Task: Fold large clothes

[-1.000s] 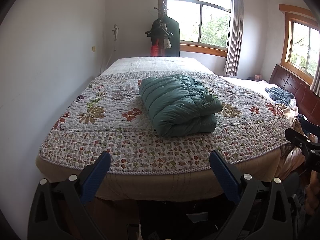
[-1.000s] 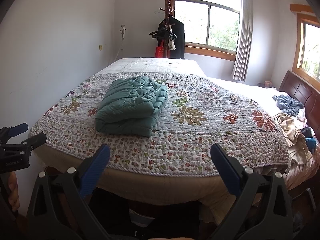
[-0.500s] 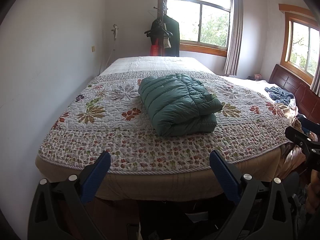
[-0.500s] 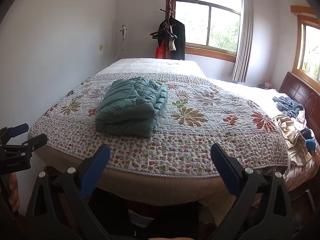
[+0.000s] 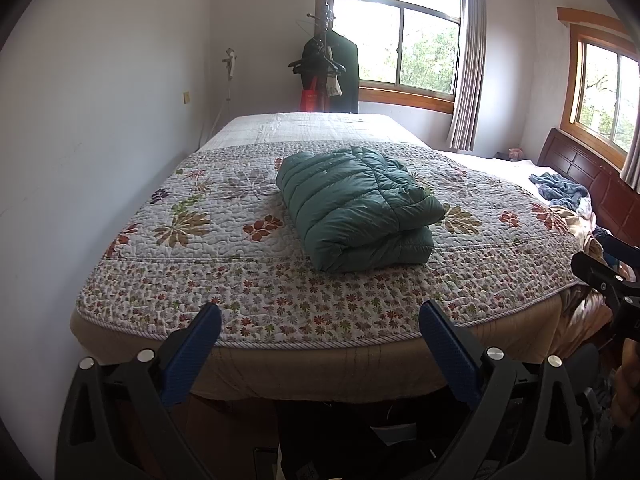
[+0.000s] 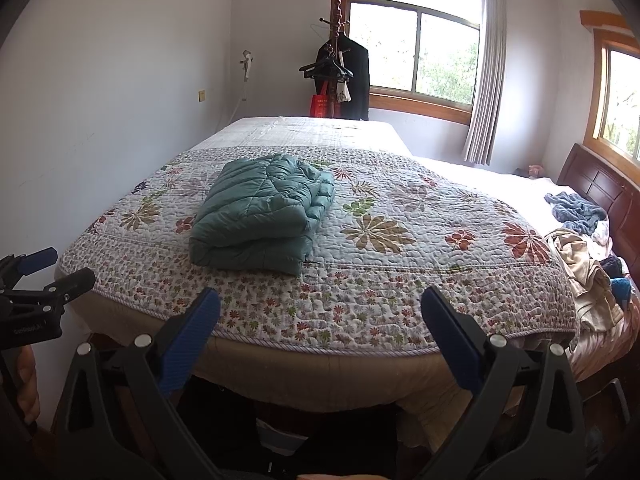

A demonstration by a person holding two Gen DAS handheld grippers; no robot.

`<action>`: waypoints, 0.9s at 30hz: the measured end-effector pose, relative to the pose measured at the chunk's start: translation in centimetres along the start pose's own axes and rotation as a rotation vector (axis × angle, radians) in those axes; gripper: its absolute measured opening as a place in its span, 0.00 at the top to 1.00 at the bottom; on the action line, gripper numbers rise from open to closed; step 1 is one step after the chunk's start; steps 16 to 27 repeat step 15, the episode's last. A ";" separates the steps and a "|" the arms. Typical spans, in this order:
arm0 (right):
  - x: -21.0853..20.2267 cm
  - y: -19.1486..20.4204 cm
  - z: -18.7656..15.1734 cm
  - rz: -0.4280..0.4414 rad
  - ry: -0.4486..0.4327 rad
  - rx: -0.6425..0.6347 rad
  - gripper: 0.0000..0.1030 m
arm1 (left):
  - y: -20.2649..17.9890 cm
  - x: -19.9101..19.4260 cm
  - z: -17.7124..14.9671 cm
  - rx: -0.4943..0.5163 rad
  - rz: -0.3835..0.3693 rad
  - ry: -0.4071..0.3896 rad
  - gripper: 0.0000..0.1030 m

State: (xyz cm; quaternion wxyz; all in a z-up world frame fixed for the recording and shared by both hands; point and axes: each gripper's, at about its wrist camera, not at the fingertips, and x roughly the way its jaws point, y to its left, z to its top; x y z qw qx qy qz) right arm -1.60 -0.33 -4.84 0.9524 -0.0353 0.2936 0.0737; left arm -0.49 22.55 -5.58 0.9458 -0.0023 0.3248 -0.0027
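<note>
Green puffer jacket [image 5: 356, 208] lies folded on the quilt [image 5: 224, 276] toward its near-left corner, looks light, soft, slippery, springy; I'd pinch the doubled near edge; left gripper [image 5: 320, 320] and right gripper [image 6: 320, 306] both spread, empty, off the near edge.

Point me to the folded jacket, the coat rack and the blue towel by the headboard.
jacket [image 5: 352, 204], left wrist view, on its quilted top layer.
coat rack [image 6: 339, 24], right wrist view, on the wooden pole near its top.
blue towel [image 6: 576, 210], right wrist view, on the crumpled middle.
</note>
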 end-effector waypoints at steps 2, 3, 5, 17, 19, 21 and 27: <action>0.1 0.0 0.0 0.000 0.002 0.001 0.03 | 0.0 0.0 -0.1 0.000 0.000 0.001 0.04; 0.1 -0.1 -0.1 0.000 0.004 0.002 0.03 | 0.0 0.0 -0.1 0.000 0.000 0.001 0.04; 0.2 -0.1 -0.2 0.001 0.005 0.001 0.03 | 0.0 0.0 -0.1 0.001 0.000 0.000 0.04; 0.4 -0.1 -0.2 0.014 0.013 0.005 0.03 | 0.0 0.0 -0.1 0.003 0.003 0.001 0.04; 0.4 -0.1 -0.2 0.014 0.013 0.005 0.03 | 0.0 0.0 -0.1 0.003 0.003 0.001 0.04; 0.4 -0.1 -0.2 0.014 0.013 0.005 0.03 | 0.0 0.0 -0.1 0.003 0.003 0.001 0.04; 0.4 -0.1 -0.2 0.014 0.013 0.005 0.03 | 0.0 0.0 -0.1 0.003 0.003 0.001 0.04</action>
